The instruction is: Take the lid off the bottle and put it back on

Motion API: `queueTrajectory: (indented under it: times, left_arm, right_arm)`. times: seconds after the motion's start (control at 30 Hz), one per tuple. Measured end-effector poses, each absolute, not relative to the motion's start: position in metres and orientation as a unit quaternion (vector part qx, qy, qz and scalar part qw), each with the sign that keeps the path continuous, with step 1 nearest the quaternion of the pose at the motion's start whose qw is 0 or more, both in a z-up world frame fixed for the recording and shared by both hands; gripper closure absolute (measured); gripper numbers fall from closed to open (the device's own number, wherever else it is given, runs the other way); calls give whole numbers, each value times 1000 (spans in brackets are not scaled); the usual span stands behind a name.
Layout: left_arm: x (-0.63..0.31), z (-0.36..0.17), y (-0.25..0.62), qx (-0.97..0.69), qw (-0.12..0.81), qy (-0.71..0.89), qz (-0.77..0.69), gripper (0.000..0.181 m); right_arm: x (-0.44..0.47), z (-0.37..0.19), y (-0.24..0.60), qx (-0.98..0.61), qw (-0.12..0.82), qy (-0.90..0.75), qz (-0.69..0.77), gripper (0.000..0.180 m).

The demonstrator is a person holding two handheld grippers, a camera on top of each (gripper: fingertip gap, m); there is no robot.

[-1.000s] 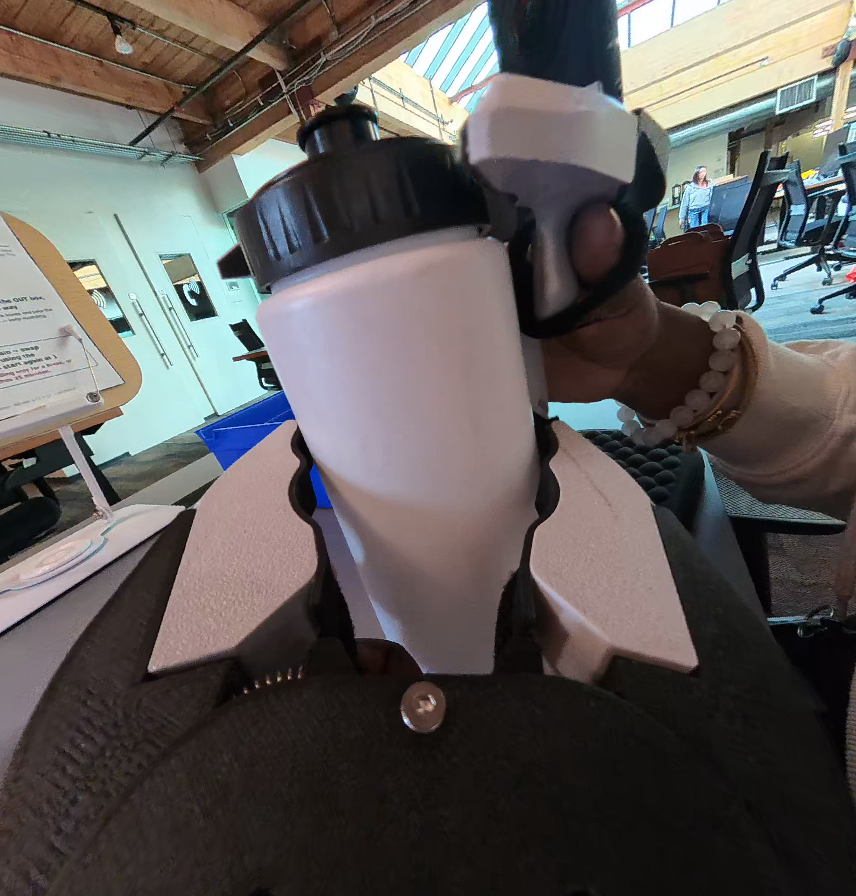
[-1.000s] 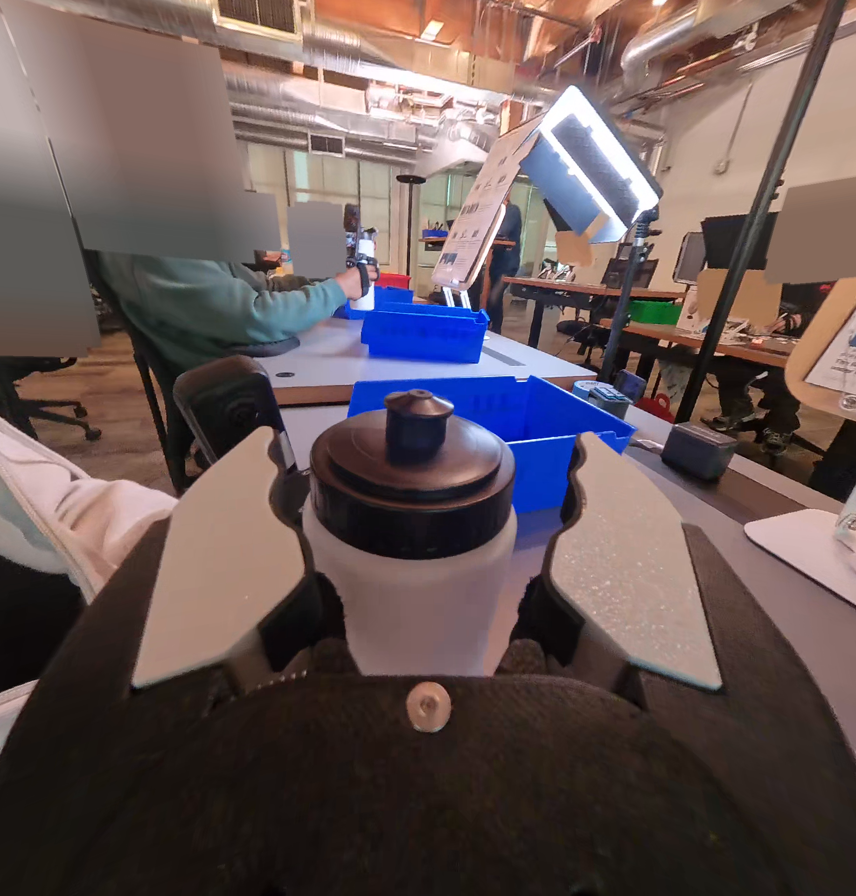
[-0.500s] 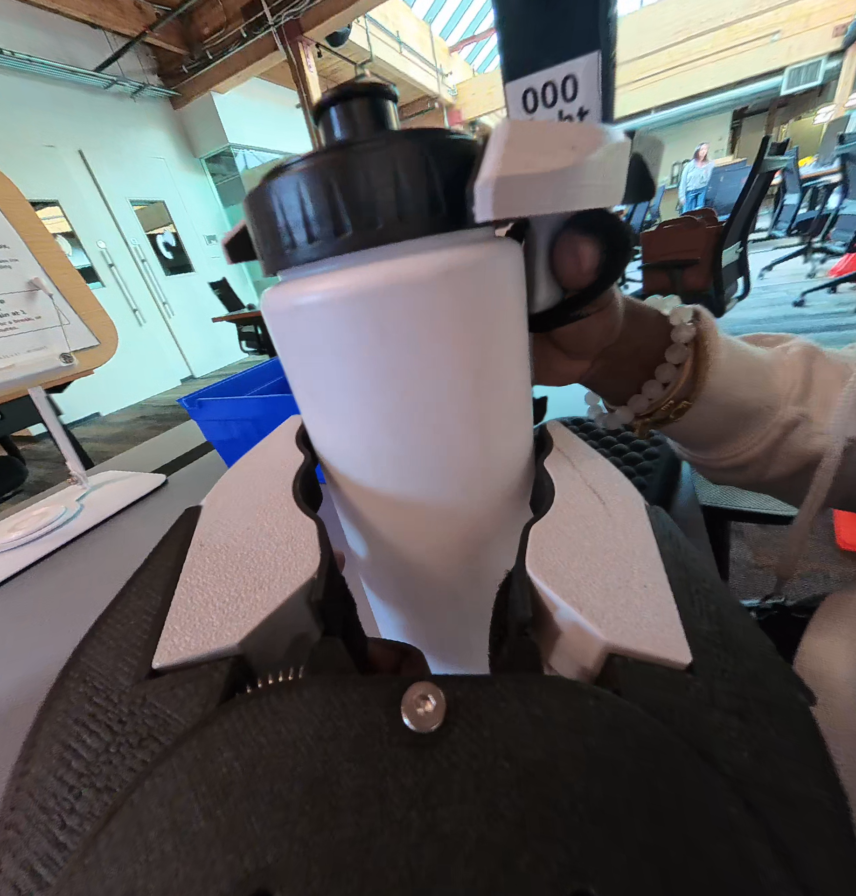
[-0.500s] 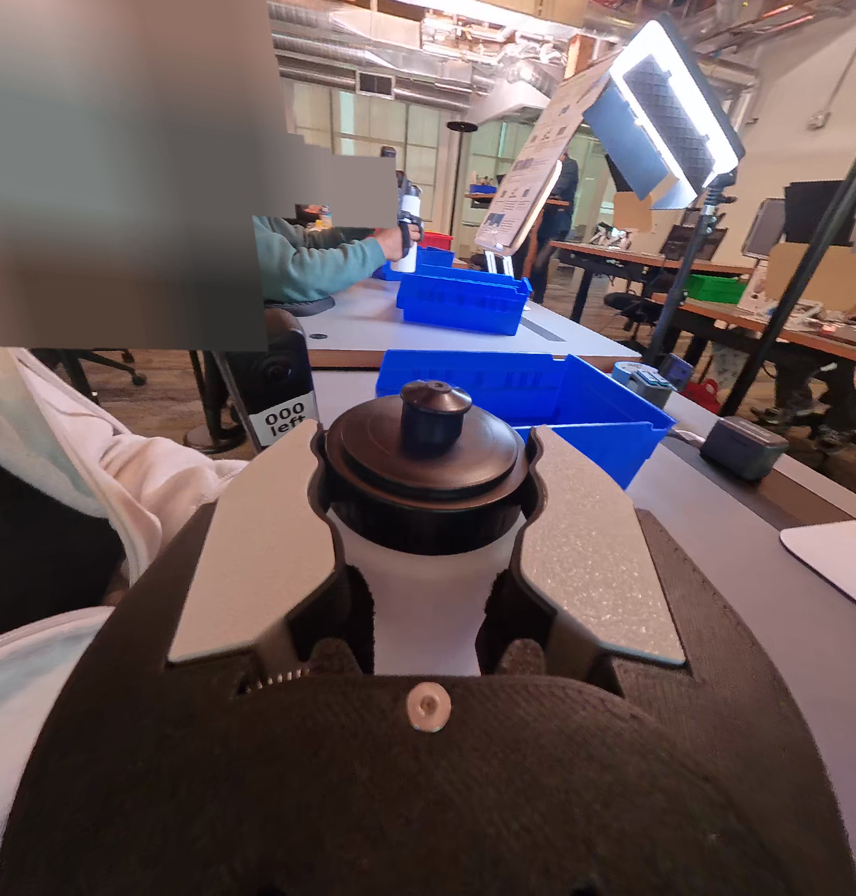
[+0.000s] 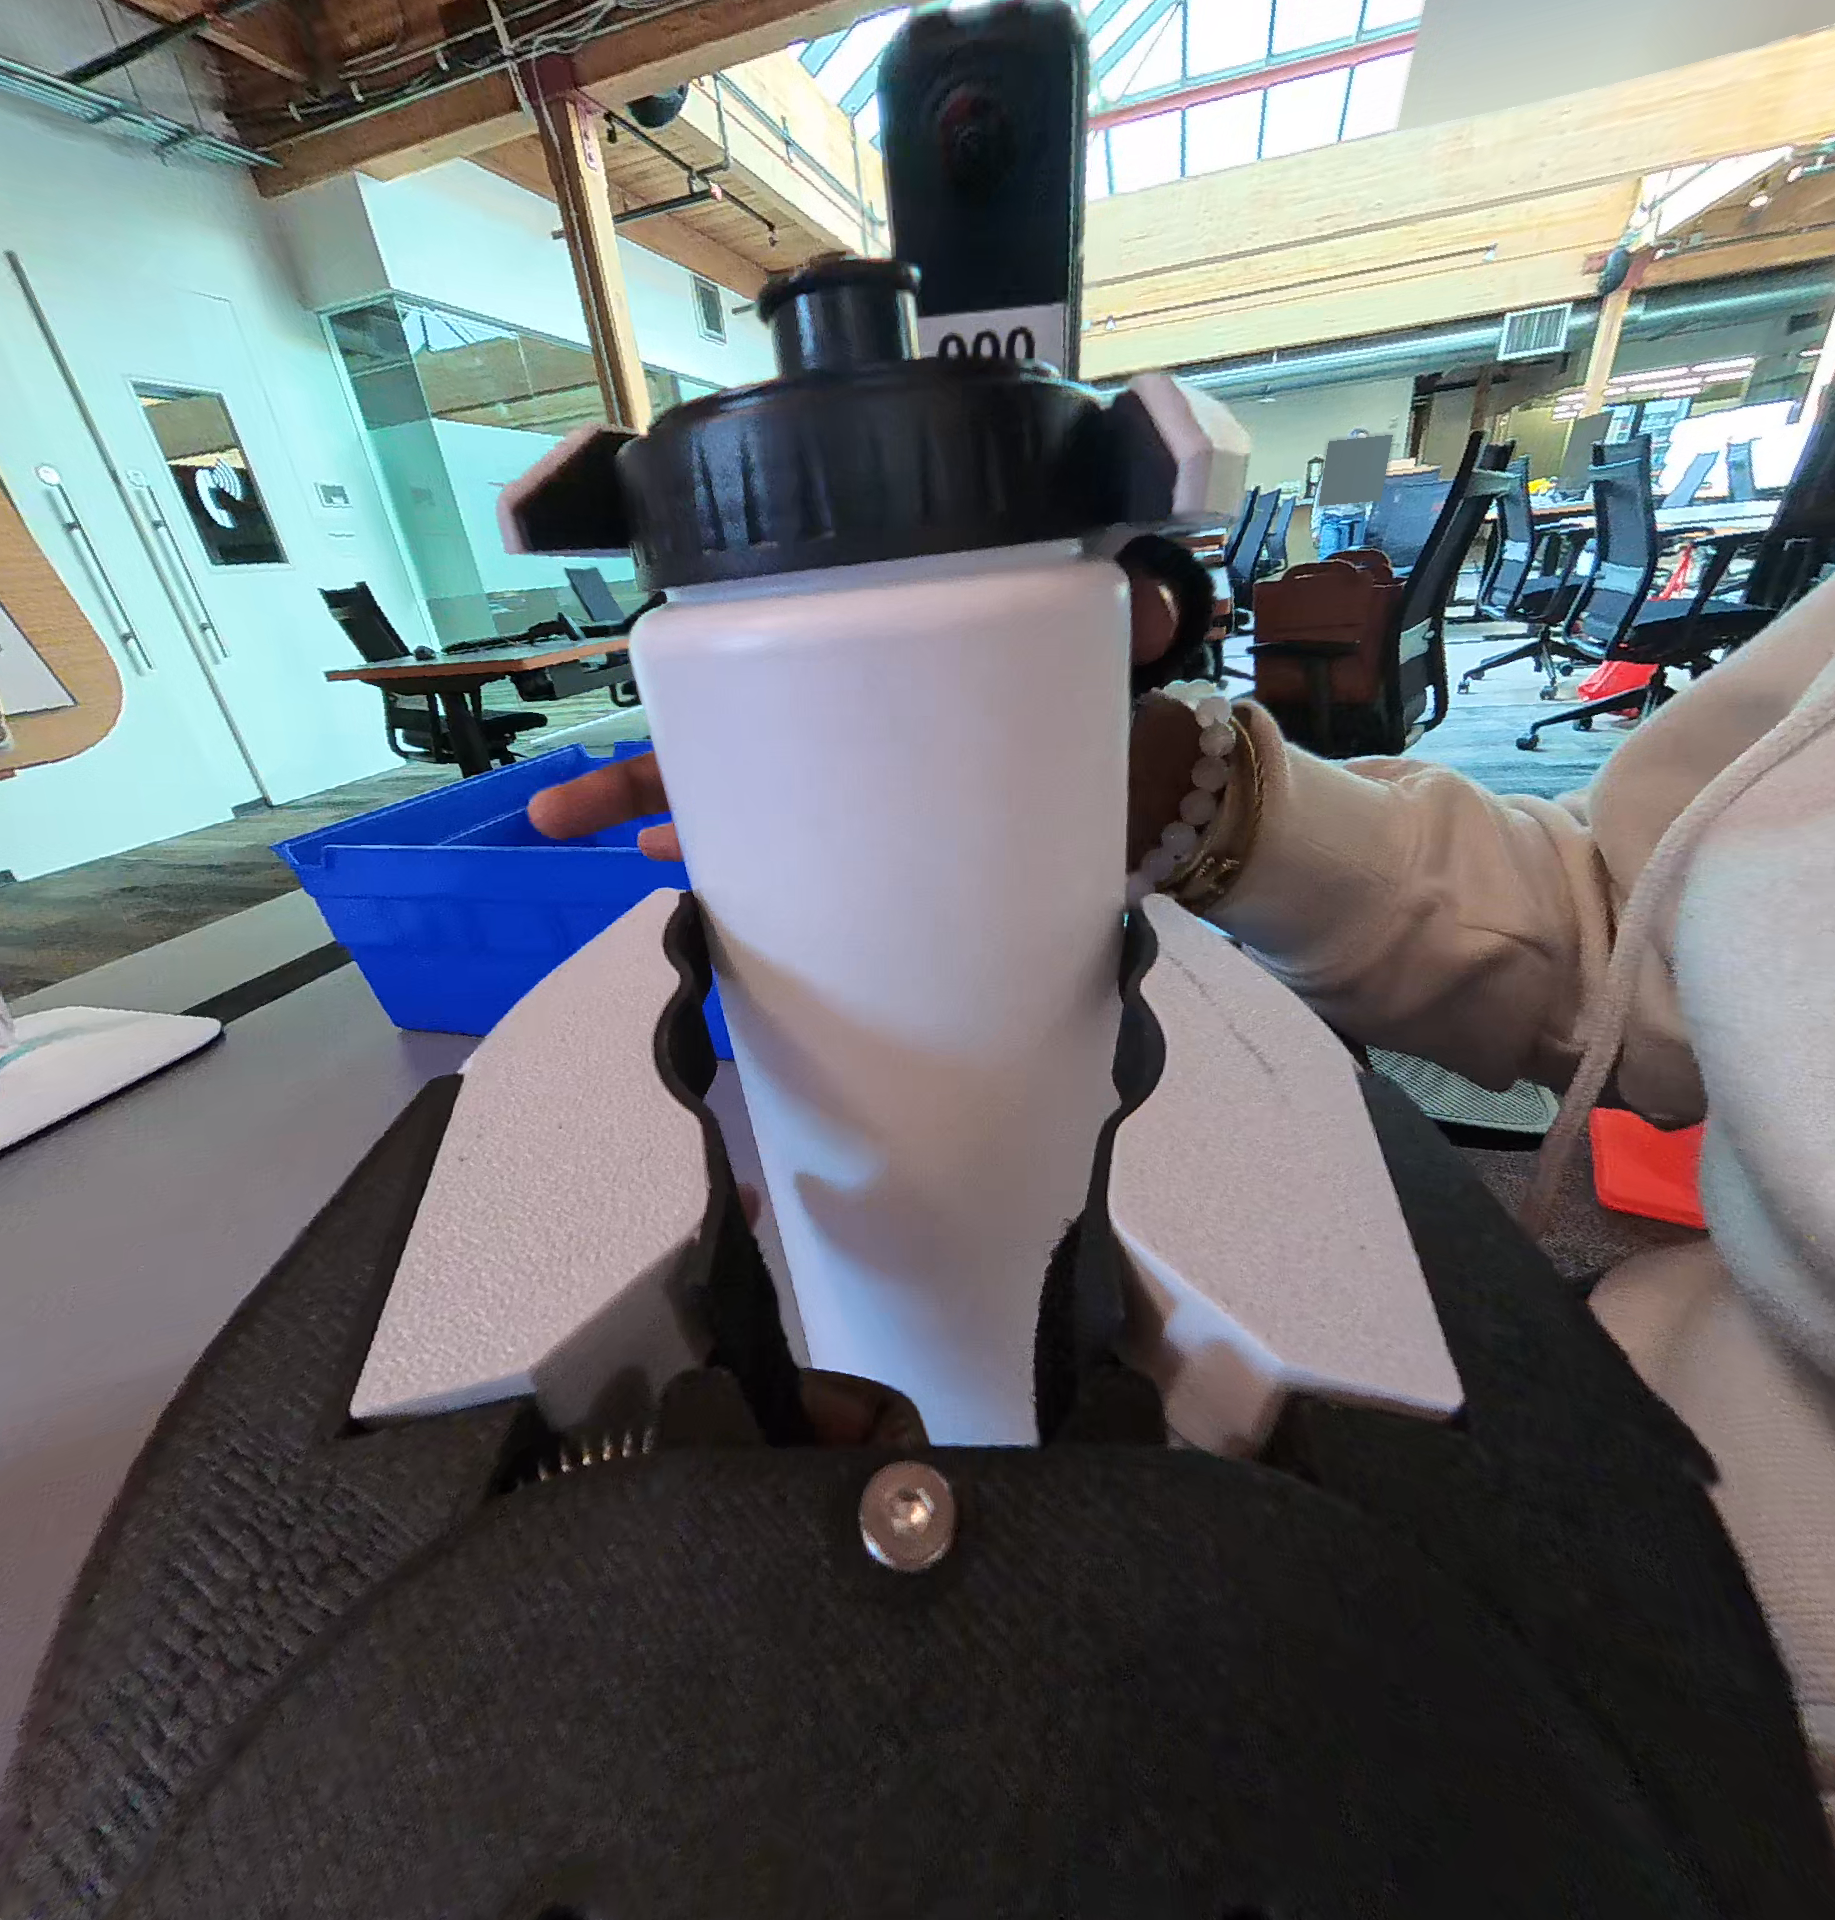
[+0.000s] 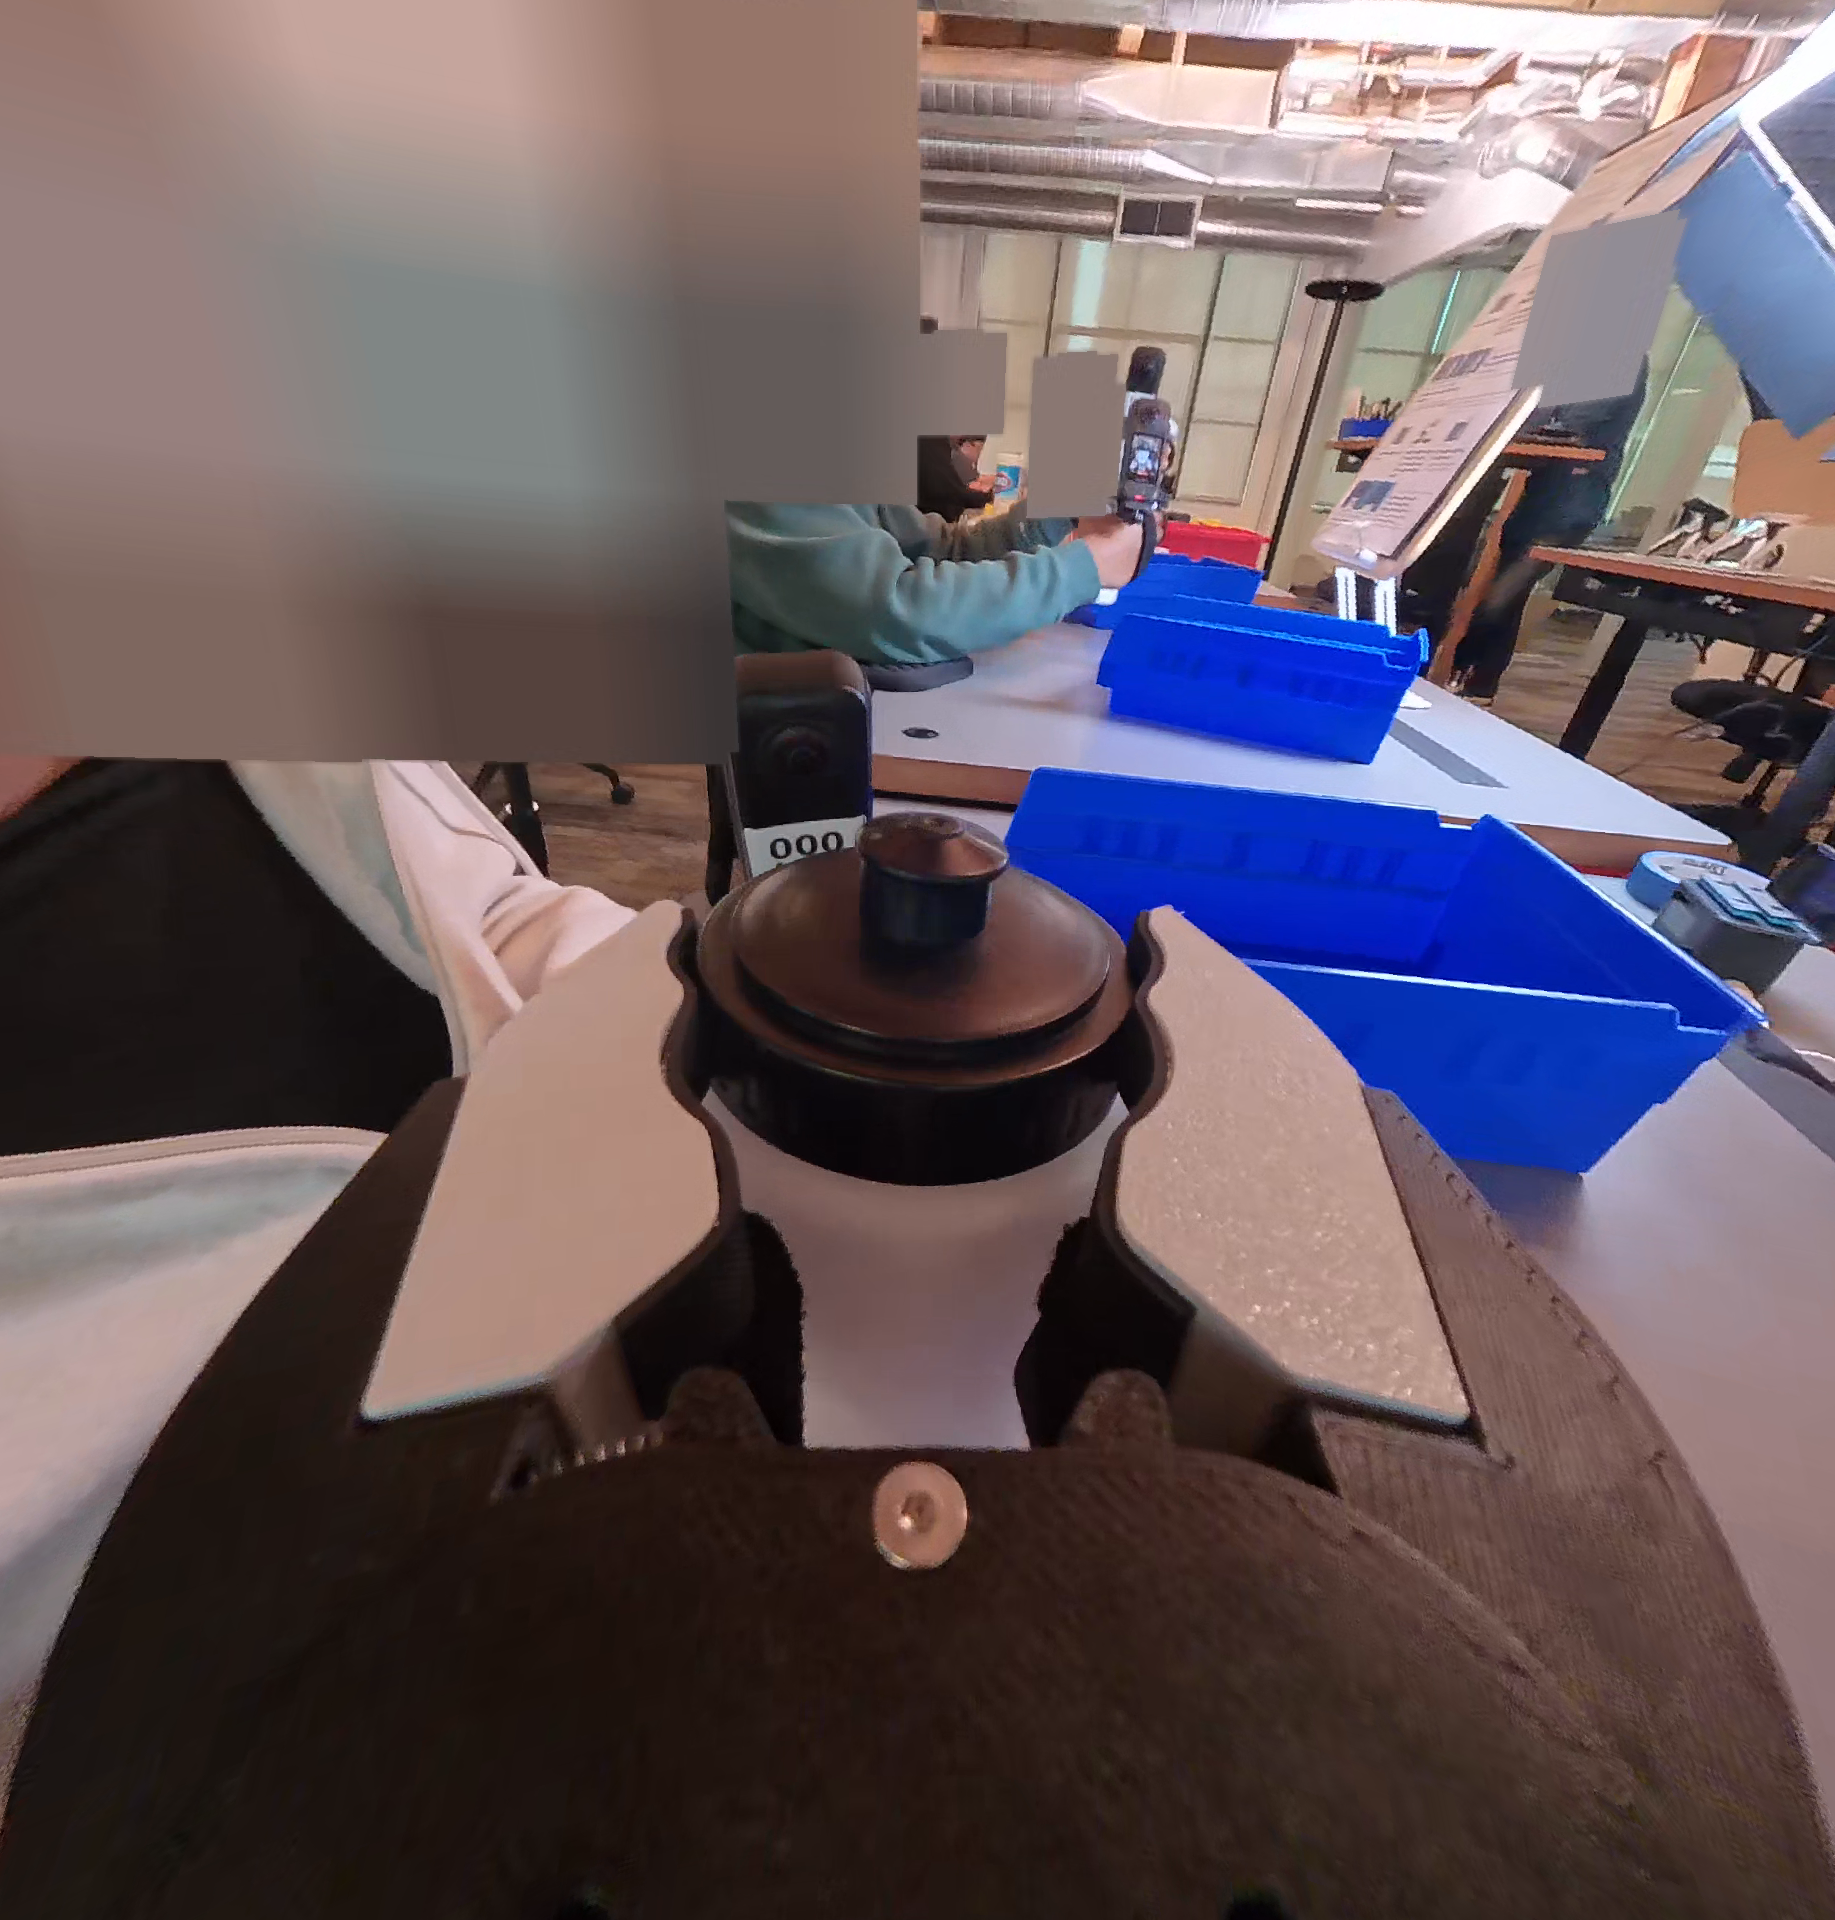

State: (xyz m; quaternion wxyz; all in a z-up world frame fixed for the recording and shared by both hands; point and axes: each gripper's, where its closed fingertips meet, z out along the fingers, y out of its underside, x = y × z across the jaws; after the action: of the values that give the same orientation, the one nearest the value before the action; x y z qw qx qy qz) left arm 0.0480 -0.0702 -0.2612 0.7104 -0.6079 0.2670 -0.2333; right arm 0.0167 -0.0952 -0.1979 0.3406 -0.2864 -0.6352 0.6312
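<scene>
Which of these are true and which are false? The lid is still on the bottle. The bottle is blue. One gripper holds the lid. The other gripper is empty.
1. The lid is on the bottle: true.
2. The bottle is blue: false, it is white; the bin behind it is blue.
3. The right gripper grips the lid: true.
4. The left gripper is empty: false, it is clamped on the bottle's body.

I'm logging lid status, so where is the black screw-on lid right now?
The black screw-on lid sits on the white plastic bottle, central in both wrist views, pinched by the right gripper; the left gripper clamps the bottle below.
</scene>
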Motion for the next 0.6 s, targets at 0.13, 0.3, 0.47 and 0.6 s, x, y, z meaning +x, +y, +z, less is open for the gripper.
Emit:
queueTrajectory:
  times: [0.13,0.3,0.47,0.6]
  left_arm:
    - [50,-264,-65,-621,698,249,-253,81]
    - [66,-277,-69,-648,653,304,-249,86]
    - [69,-278,-77,-645,636,315,-283,94]
    - [68,-278,-77,-644,632,322,-287,95]
  right_arm:
    - [14,-196,-98,-289,362,-613,640,102]
    - [14,-194,-111,-286,385,-592,648,102]
    - [24,-195,-115,-251,330,-618,668,102]
    - [24,-194,-117,-224,312,-618,686,102]
